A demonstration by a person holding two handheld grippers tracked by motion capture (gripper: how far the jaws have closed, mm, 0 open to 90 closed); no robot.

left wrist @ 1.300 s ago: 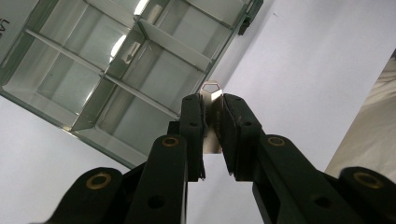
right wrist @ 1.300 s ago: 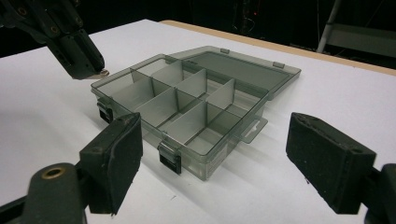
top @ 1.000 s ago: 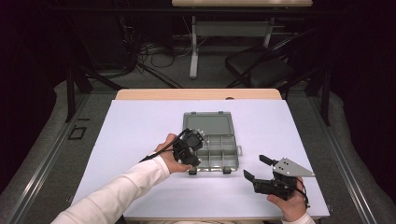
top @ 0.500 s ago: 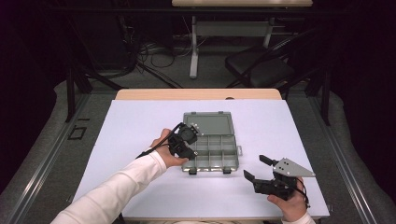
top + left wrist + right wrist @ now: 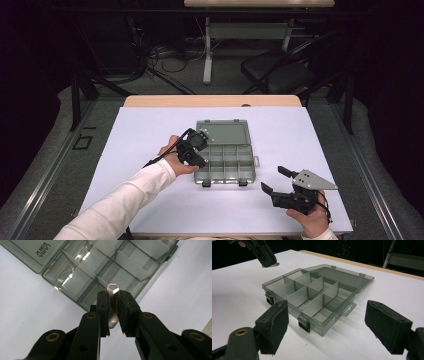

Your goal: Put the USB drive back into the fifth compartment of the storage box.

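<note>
Evidently a small, flat metal piece (image 5: 113, 293) – silvery, thin, with an angled tip and a hole near its end – is pinched between the pads of the left gripper (image 5: 113, 296), whose jaws are pressed nearly together on it. It is held just above the near left corner of the open compartment box (image 5: 226, 159), over the white table cover (image 5: 140, 130). The piece is judged to be light, stiff and smooth, so it could be twisted or slid out of a loose pinch; it is best taken across its flat faces, well back from the tip, as it is gripped now. The box is clear grey plastic, light and somewhat brittle at its dividers and latches, and is better steadied by its outer wall. The right gripper (image 5: 280, 181) is held with its jaws spread wide and nothing between them, low over the near right part of the table, pointed toward the box. Compared with the earlier frames, the left gripper has been drawn from over the box's front compartments out to its left edge and a little farther up the table, while the right gripper has been kept where it was
</note>
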